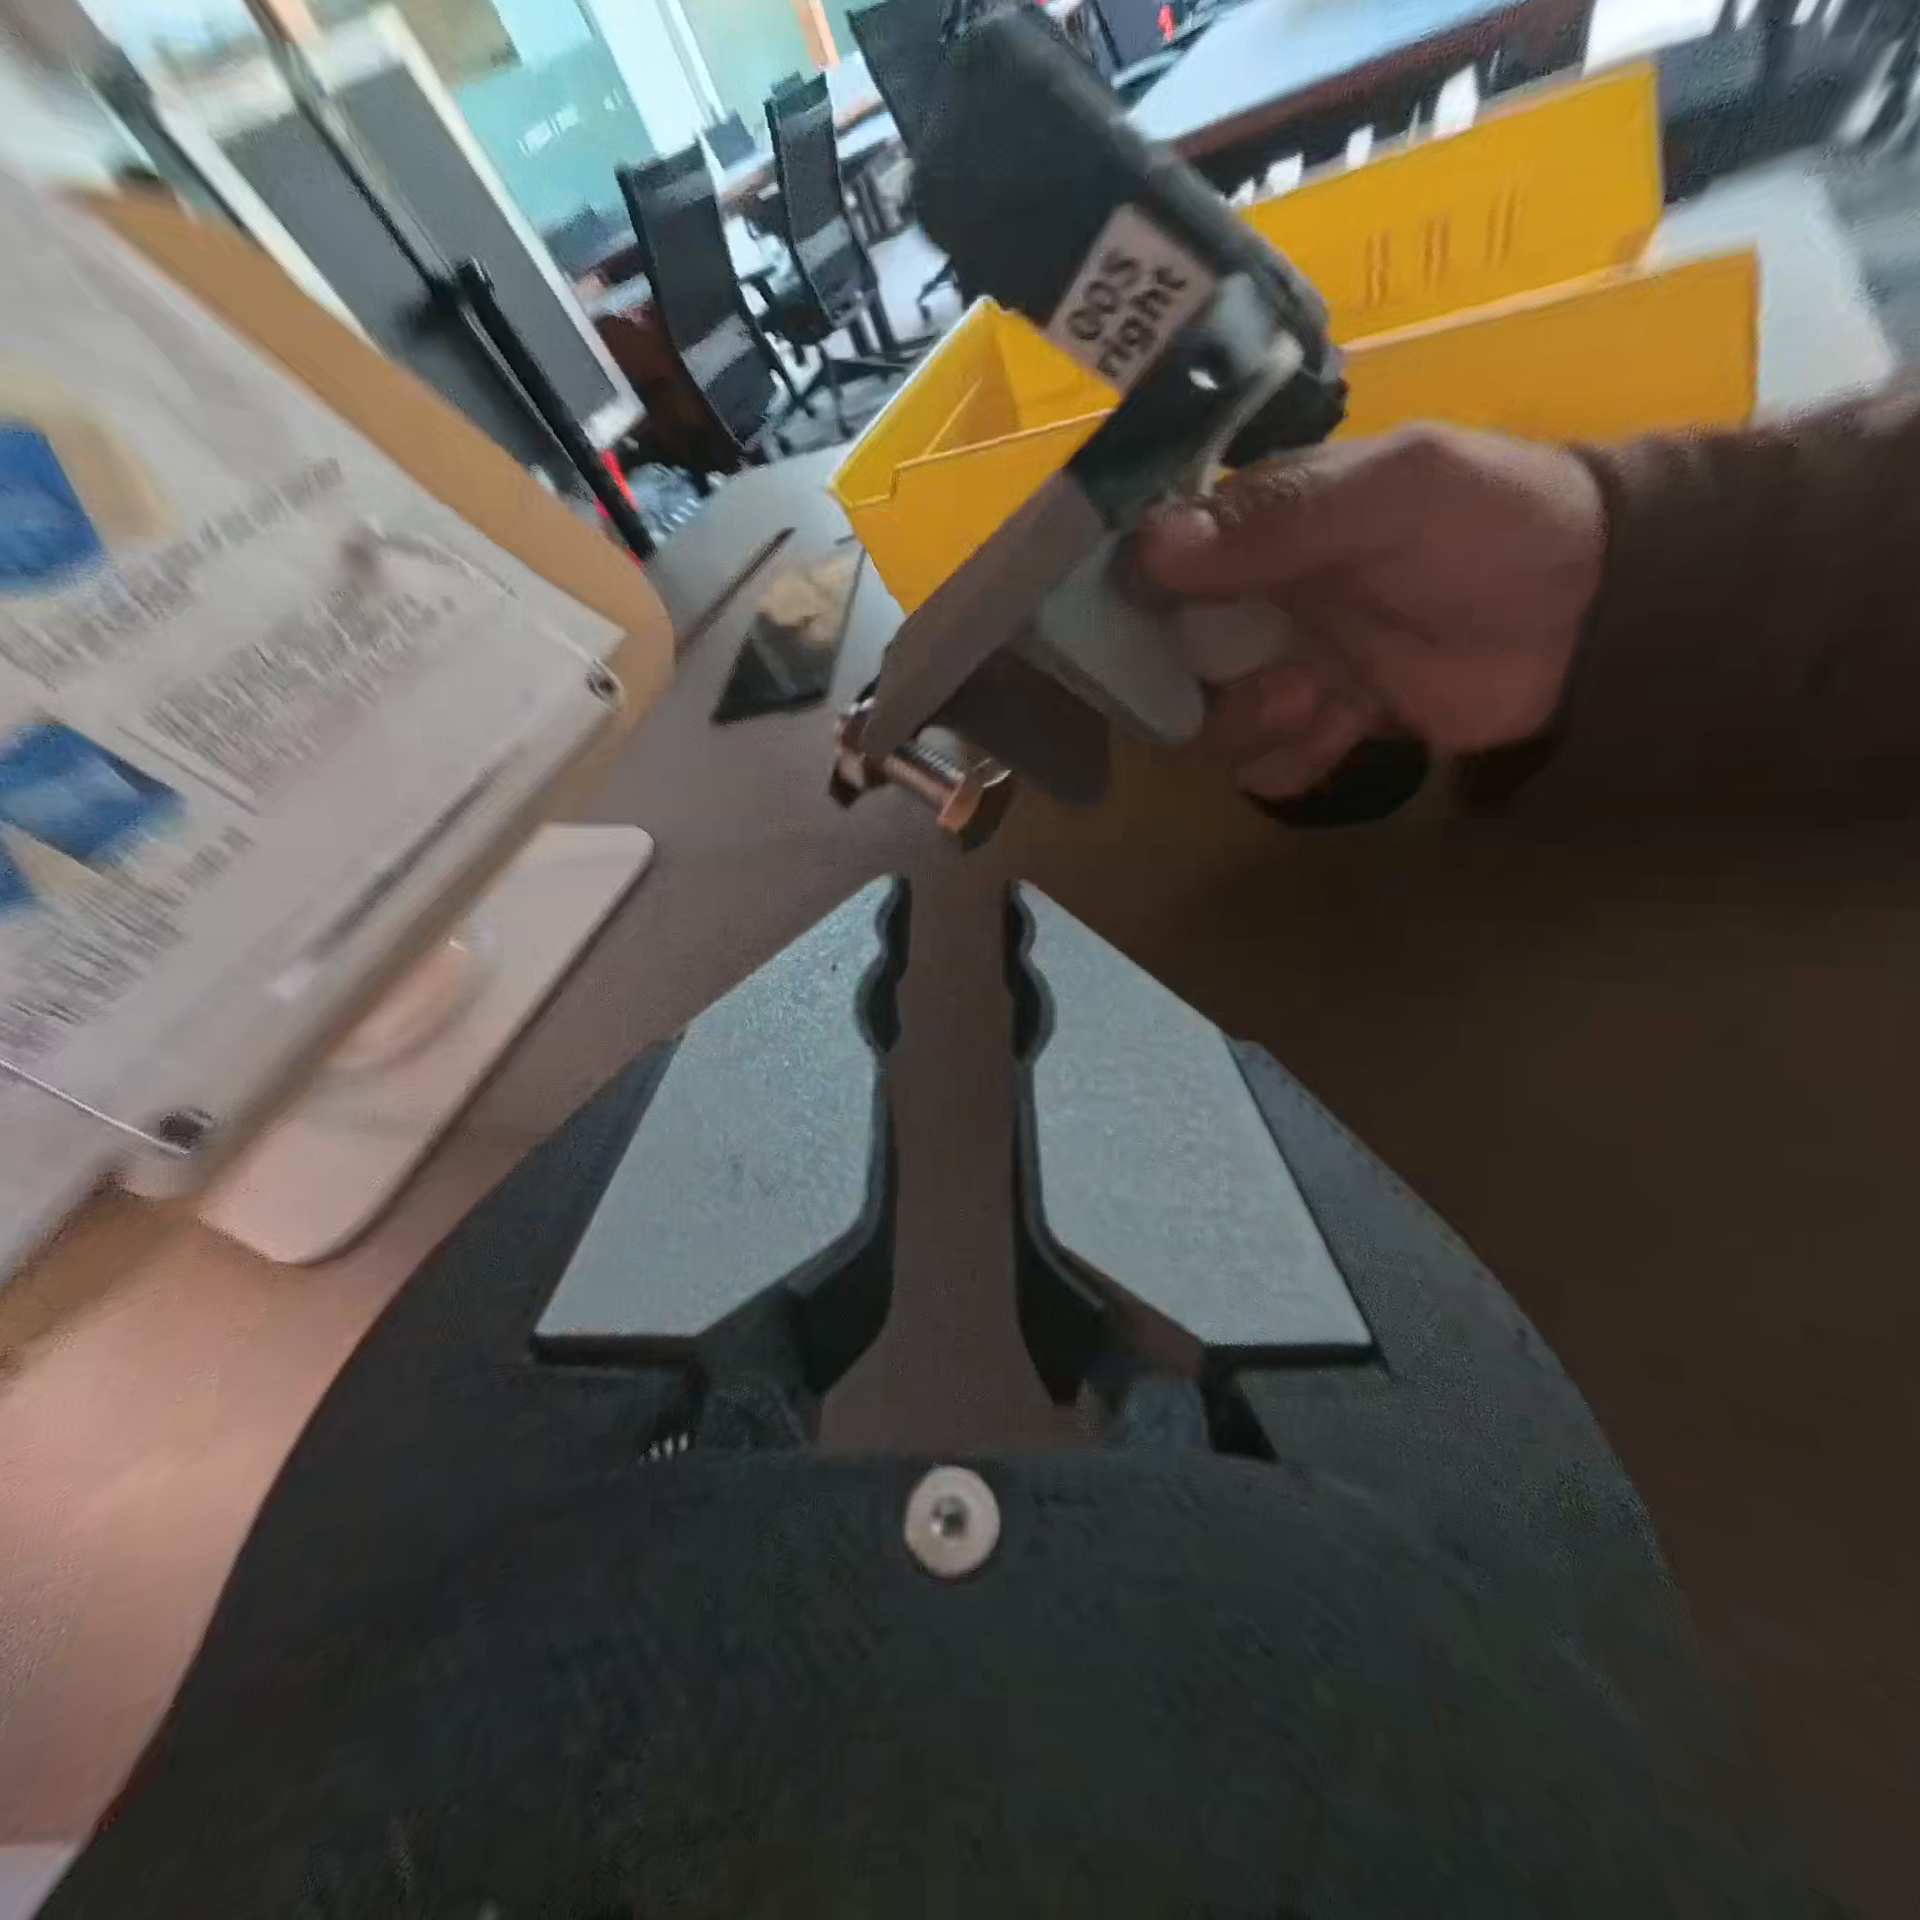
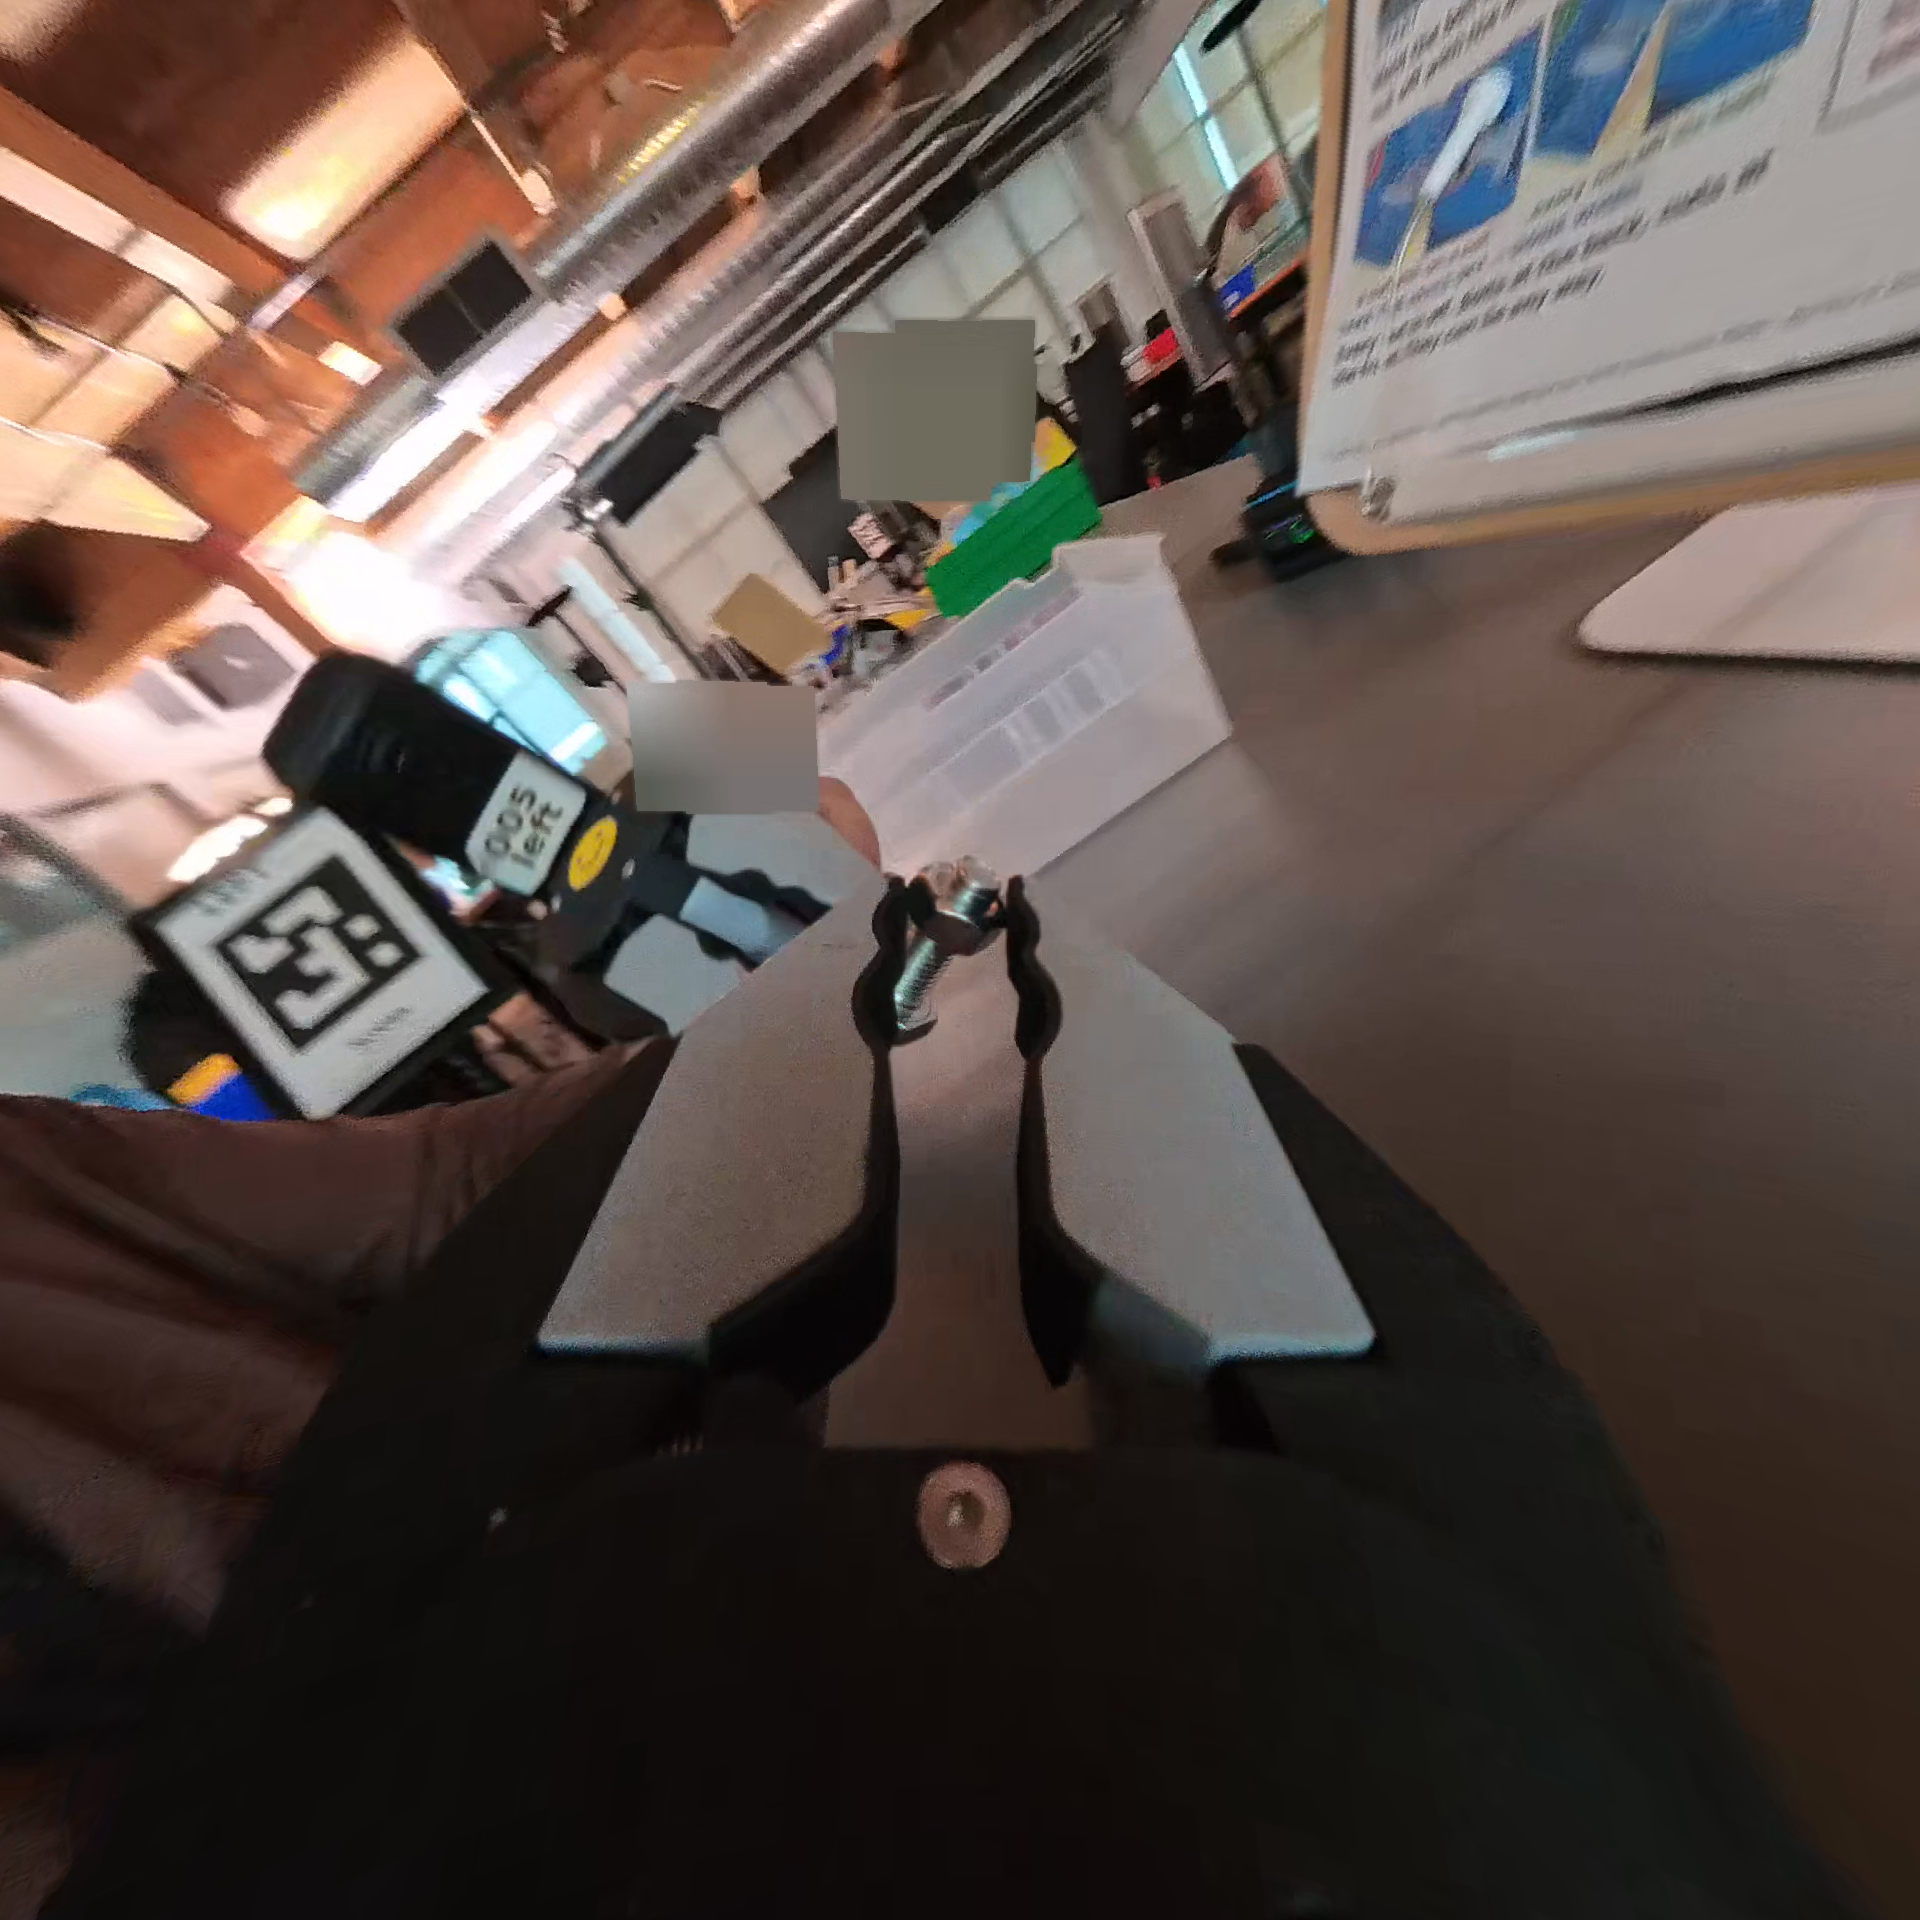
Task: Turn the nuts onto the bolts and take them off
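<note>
My right gripper [image 2: 954, 896] is shut on a silver bolt [image 2: 928, 961]; its threaded shaft points back toward the camera. In the left wrist view this gripper [image 1: 883, 740] hangs above the dark table [image 1: 1351, 1039], held by a hand [image 1: 1382, 603]. The bolt [image 1: 935, 774] lies crosswise in its tips, with a nut [image 1: 854, 750] on the left end and the hex head on the right. My left gripper [image 1: 956, 896] is open and empty, its tips just below and short of the bolt. It also shows at the left of the right wrist view [image 2: 774, 920].
A small yellow bin [image 1: 966, 457] sits behind the right gripper, with larger yellow bins [image 1: 1558, 343] farther back. A sign board [image 1: 260, 675] on a white base [image 1: 436, 1039] stands to the left. A clear plastic box [image 2: 1039, 707] sits on the table.
</note>
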{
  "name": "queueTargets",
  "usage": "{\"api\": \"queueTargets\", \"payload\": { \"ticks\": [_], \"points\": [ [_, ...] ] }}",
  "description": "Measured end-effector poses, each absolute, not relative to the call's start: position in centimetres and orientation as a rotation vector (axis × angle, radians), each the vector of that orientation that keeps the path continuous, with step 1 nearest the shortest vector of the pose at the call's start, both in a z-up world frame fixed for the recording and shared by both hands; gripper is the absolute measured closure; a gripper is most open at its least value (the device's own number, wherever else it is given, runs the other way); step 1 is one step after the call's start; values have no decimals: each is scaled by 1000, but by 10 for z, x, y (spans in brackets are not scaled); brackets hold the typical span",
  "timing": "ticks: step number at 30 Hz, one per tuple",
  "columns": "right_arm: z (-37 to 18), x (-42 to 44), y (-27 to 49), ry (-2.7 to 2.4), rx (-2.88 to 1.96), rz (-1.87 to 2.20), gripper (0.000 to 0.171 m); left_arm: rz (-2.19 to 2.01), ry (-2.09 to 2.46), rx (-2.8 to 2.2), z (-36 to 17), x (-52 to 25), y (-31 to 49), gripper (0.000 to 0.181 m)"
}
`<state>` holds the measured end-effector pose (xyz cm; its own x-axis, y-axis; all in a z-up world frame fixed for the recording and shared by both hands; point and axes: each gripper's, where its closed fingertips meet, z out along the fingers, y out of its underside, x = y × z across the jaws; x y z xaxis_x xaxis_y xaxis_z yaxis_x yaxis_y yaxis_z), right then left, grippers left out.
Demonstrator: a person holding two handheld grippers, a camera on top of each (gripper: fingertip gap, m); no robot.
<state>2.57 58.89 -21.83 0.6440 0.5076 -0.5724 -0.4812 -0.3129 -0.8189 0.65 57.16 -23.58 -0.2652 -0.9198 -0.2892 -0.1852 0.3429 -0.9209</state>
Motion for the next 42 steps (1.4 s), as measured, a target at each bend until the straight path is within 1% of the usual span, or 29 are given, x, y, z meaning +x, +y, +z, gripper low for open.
{"api": "queueTargets", "payload": {
  "ticks": [3, 5, 6, 8, 10, 12, 19, 27, 30, 32, 33, 34, 37, 39, 40, 41, 42],
  "points": [
    [-219, 34, 592, -41, -1649, 764, 156, -1281, 1637, -1197, -236, 8, 578, 153],
    [-220, 34, 594, -86, -1670, 622, 156, -1463, 1619, -1291, -236, 9, 575, 136],
    [-220, 31, 594, -115, -1677, 581, 156, -1534, 1601, -1327, -236, 9, 574, 137],
    [-219, 22, 596, -170, -1675, 529, 156, -1635, 1567, -1366, -235, 10, 573, 145],
    [-216, 15, 596, -218, -1653, 488, 156, -1671, 1561, -1383, -235, 10, 574, 149],
    [-216, 10, 596, -252, -1654, 453, 156, -1679, 1549, -1381, -234, 9, 576, 158],
    [-216, 1, 596, -347, -1652, 281, 156, -1851, 1509, -1426, -231, 7, 573, 173],
    [-212, -3, 594, -326, -1622, 372, 155, -1816, 1545, -1357, -227, 6, 568, 173],
    [-214, -5, 593, -300, -1626, 449, 155, -1734, 1585, -1331, -231, 4, 570, 173],
    [-217, -6, 593, -277, -1643, 528, 149, -1652, 1611, -1283, -233, 5, 569, 173],
    [-215, -6, 591, -276, -1630, 570, 139, -1623, 1616, -1259, -232, 5, 568, 173],
    [-212, -8, 589, -277, -1607, 615, 132, -1601, 1613, -1237, -231, 5, 567, 173],
    [-209, -1, 588, -223, -1589, 674, 136, -1544, 1574, -1164, -221, 4, 568, 173],
    [-209, 6, 587, -184, -1594, 679, 143, -1481, 1524, -1150, -217, 2, 579, 173],
    [-211, 13, 588, -156, -1608, 643, 166, -1495, 1490, -1132, -210, 0, 583, 174],
    [-212, 20, 588, -139, -1608, 602, 171, -1523, 1449, -1120, -203, -3, 586, 174],
    [-209, 21, 587, -139, -1596, 595, 160, -1537, 1426, -1119, -200, -5, 589, 174]
  ]
}}
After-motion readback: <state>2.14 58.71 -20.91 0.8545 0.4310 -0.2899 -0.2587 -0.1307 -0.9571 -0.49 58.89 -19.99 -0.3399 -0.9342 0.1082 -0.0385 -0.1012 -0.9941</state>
